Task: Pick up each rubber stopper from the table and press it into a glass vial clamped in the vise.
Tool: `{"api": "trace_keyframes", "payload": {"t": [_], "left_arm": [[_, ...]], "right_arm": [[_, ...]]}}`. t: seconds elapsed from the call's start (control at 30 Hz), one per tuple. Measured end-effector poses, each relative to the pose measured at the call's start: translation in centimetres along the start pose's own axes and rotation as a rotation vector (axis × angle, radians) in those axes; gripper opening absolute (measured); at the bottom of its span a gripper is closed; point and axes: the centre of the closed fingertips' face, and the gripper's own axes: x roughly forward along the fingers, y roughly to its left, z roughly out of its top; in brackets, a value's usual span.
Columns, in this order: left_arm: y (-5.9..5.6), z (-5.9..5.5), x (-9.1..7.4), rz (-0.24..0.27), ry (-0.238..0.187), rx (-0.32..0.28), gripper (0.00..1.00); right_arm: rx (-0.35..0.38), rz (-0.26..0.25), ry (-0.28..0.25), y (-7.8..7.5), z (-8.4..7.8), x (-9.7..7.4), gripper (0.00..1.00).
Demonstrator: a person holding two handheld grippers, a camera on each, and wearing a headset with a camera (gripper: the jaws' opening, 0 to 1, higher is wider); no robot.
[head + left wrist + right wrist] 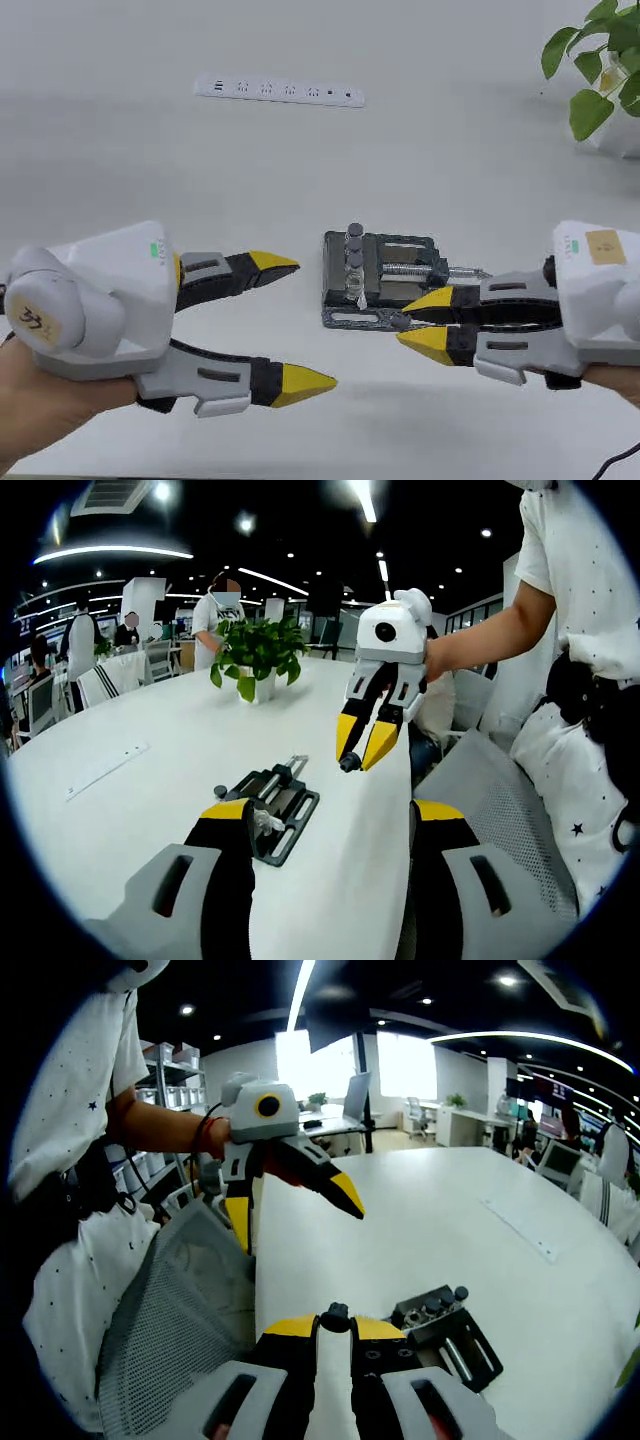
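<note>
Step in hand: carrying. Right hand-held gripper (402, 323) is almost closed on a rubber stopper (333, 1312), just beside the vise (400, 255) on the bench (300, 170). Left hand-held gripper (316, 322) is wide open, w/ nothing inside. Next, probably: line up over the front vial (357, 290), which seems uncapped, & press straight down.

Cut off at upper right edge: plant (598, 62). Too small to count: vials (355, 262) in vise (405, 250). Partly hidden between tips of right tool (335, 1328): stopper (334, 1312).
</note>
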Motion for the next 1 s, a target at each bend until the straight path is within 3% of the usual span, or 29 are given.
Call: {"api": "trace_keyframes", "payload": {"t": [0.2, 0.43, 0.53, 0.7, 1.0], "left_arm": [[-1.3, 2.9, 0.5, -0.078, -0.066, -0.012, 0.41], [-2.8, 5.1, 0.8, -0.146, -0.128, -0.019, 0.26], [-3.3, 5.3, 0.9, -0.167, -0.13, -0.02, 0.18], [-4.0, 5.6, 1.1, -0.192, -0.131, -0.01, 0.16], [-4.5, 6.1, 1.1, -0.216, -0.141, -0.007, 0.1]], "right_arm": [[-0.014, 0.078, -0.021, 1.5, 2.3, -1.0, 0.08], [0.0, 0.149, -0.084, 3.0, 4.3, -1.3, 0.07], [0.0, 0.165, -0.105, 3.4, 5.4, -1.6, 0.07], [-0.006, 0.189, -0.13, 3.9, 6.4, -1.8, 0.07], [-0.021, 0.208, -0.128, 4.3, 7.0, -1.9, 0.07]]}}
